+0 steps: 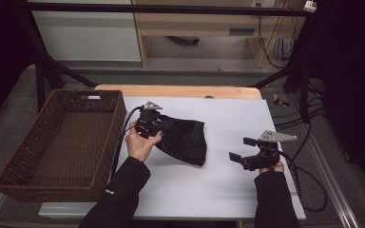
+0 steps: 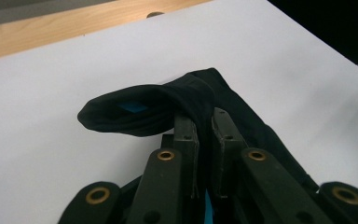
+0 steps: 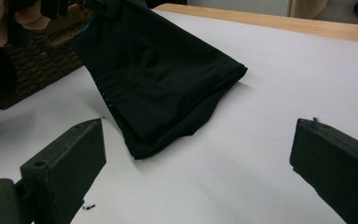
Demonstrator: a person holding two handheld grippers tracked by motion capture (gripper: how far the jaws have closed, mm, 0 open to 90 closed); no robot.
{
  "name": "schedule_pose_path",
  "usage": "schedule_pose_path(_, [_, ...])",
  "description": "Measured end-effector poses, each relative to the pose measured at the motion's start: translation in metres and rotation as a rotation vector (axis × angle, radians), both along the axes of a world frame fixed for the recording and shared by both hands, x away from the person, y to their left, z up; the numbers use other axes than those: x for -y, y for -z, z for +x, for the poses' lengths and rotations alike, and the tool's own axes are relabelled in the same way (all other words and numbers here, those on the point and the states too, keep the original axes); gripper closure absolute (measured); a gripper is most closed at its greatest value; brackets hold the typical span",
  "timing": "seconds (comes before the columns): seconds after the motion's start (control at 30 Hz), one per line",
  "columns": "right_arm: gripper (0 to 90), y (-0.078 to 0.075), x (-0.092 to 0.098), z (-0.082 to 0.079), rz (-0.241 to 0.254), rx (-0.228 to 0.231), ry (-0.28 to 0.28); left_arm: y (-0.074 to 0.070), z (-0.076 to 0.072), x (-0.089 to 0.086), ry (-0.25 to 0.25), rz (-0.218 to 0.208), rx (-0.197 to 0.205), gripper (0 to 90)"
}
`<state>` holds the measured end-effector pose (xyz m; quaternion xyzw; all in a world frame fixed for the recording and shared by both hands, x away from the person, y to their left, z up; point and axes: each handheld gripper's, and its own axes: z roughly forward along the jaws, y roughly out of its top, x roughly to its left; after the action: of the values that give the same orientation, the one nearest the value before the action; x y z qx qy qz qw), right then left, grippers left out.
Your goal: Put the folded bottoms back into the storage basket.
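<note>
A brown wicker basket point(image 1: 64, 142) sits at the left of the table, open side up, its near end hanging a little past the table's front edge. A white sheet point(image 1: 218, 180) covers most of the tabletop, and a strip of the wooden table point(image 1: 180, 91) shows along the far edge. A black frame bar point(image 1: 171, 8) runs across the far side. Behind it stands a pale cabinet point(image 1: 85, 35) on the left, and black cables point(image 1: 278, 42) hang at the far right.

L tongs point(image 1: 165, 125) clamped tight, raised; R tongs point(image 1: 243, 148) wide apart, low.
</note>
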<state>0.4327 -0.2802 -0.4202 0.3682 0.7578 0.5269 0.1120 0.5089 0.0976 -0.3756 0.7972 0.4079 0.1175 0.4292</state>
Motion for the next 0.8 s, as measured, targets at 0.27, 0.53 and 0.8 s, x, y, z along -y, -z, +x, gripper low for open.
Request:
schedule_pose_path(0.27, [3.7, 0.0, 0.0, 0.0, -0.002, 0.001, 0.0, -0.017, -0.005, 0.007, 0.024, 0.008, 0.027, 83.0])
schedule_pose_path(0.53, [3.7, 0.0, 0.0, 0.0, -0.001, 0.003, -0.002, -0.034, -0.011, 0.013, 0.045, 0.023, 0.056, 83.0])
schedule_pose_path(0.8, [3.7, 0.0, 0.0, 0.0, 0.0, 0.006, -0.001, -0.045, -0.015, 0.015, 0.058, 0.037, 0.069, 83.1])
